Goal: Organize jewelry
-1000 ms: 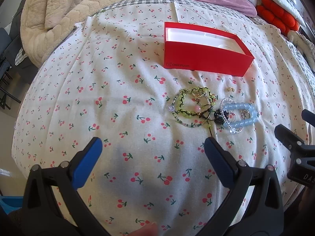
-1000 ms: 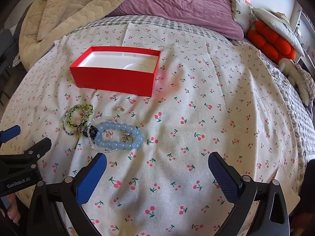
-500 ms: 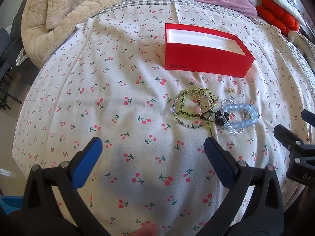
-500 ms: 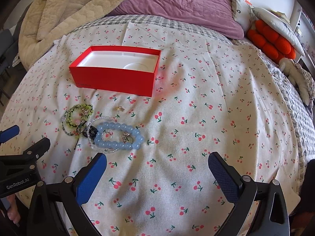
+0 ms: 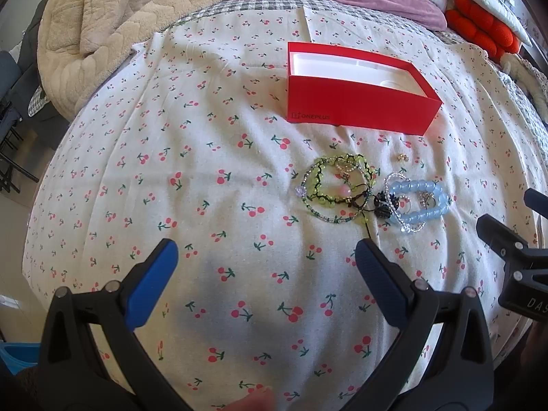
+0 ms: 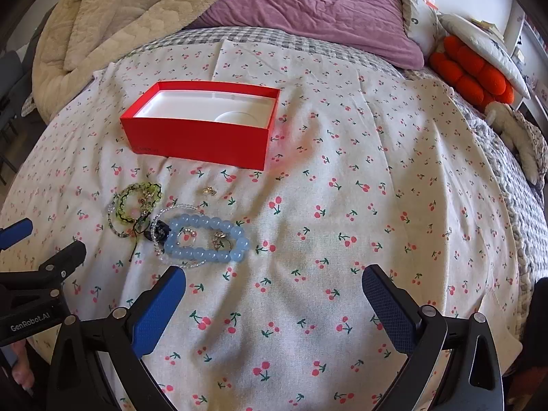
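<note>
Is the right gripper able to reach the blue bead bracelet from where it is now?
Probably yes. The right gripper is open and empty, and the blue bead bracelet lies just ahead, to its left, on the cherry-print sheet. Nothing lies between them. The left gripper is off to the side.

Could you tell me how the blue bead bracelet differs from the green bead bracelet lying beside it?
The blue bead bracelet has large, smooth, pale-blue beads; the green bead bracelet has small yellow-green beads on dark cord. Blue lies nearer the right hand-held gripper, green further left. Both rest outside the red box.
</note>
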Demonstrator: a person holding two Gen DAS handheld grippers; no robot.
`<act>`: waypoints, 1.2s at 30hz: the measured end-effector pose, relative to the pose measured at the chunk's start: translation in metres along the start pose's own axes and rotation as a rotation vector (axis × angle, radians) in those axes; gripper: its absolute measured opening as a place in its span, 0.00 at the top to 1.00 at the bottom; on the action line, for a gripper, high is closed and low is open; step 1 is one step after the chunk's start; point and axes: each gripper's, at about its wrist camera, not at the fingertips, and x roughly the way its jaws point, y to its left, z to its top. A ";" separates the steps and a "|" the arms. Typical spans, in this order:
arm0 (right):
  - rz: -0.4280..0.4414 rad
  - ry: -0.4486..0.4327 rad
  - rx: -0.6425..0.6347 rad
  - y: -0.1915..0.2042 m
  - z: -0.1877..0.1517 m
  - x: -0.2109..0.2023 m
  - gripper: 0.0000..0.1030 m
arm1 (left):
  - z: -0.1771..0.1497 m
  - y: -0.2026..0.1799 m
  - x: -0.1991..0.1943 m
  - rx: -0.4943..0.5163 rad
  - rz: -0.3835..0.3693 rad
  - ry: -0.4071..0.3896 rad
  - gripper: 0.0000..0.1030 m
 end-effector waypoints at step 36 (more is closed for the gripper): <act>-0.006 -0.001 -0.009 -0.001 0.005 0.001 0.00 | 0.003 0.007 0.002 0.012 0.028 -0.033 0.00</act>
